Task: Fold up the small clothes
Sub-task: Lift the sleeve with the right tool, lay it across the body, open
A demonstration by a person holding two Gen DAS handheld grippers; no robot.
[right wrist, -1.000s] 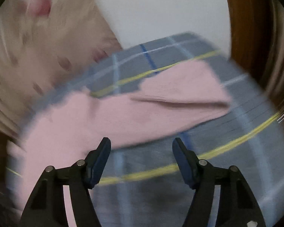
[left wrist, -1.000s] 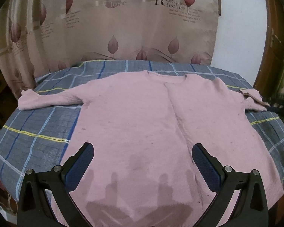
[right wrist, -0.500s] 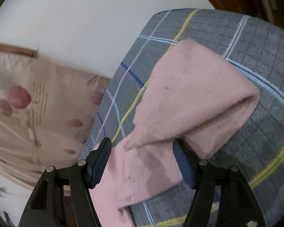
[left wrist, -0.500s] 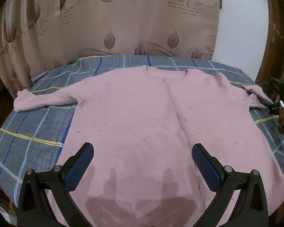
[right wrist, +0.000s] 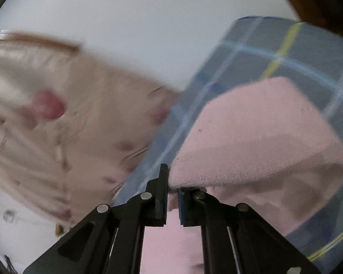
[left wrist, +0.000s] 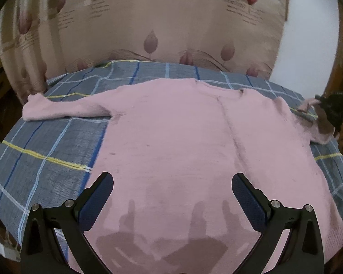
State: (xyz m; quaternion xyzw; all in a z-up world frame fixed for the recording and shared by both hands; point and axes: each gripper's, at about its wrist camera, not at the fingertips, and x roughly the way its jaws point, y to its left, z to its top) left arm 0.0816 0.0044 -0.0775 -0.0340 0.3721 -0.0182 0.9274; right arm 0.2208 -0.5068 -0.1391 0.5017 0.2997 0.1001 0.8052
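Right, L-wrist view first: your left gripper (left wrist: 172,190) hangs at bottom centre w/ fingers spread wide, holding nothing, over the lower part of the pink sweater (left wrist: 183,141). That sweater lies flat across the mid frame on the blue plaid cloth (left wrist: 45,141); one sleeve (left wrist: 57,109) stretches to the far left edge, the other sleeve runs to the far right, where its cuff lifts off the cloth next to a dark shape. Leaf-print curtain (left wrist: 148,22) fills the top. R-wrist view: blurred curtain on the left; at bottom centre your right gripper (right wrist: 172,196) has its fingers clenched on the sleeve cuff (right wrist: 251,141), which folds over to the right above the plaid.
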